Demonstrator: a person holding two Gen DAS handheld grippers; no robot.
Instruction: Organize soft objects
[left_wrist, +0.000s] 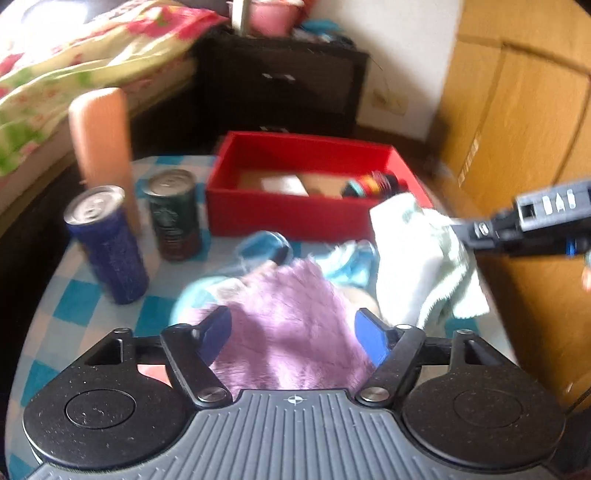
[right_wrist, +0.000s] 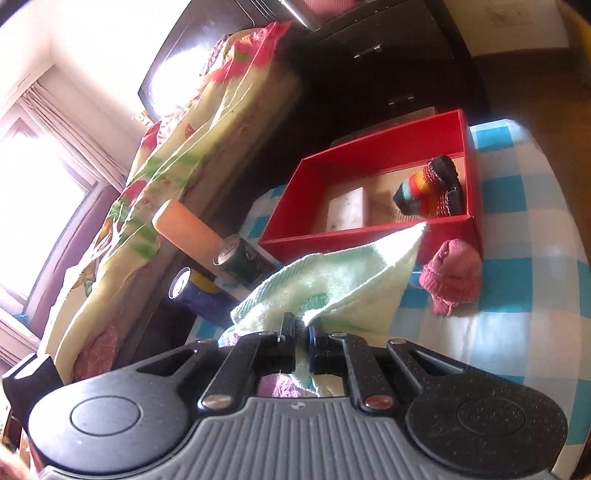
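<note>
Towel (right_wrist: 332, 280) pinched (right jaws), left jaws wide

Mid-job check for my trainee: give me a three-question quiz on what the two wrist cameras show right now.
1. True or false: the right gripper is shut on the pale green towel.
2. Which lies between the open left gripper's fingers? A) purple fuzzy cloth B) pink knit hat C) striped knit item
3. Fill in: the striped knit item sits inside the ____ box.

Key: 1 true; 2 A; 3 red.
</note>
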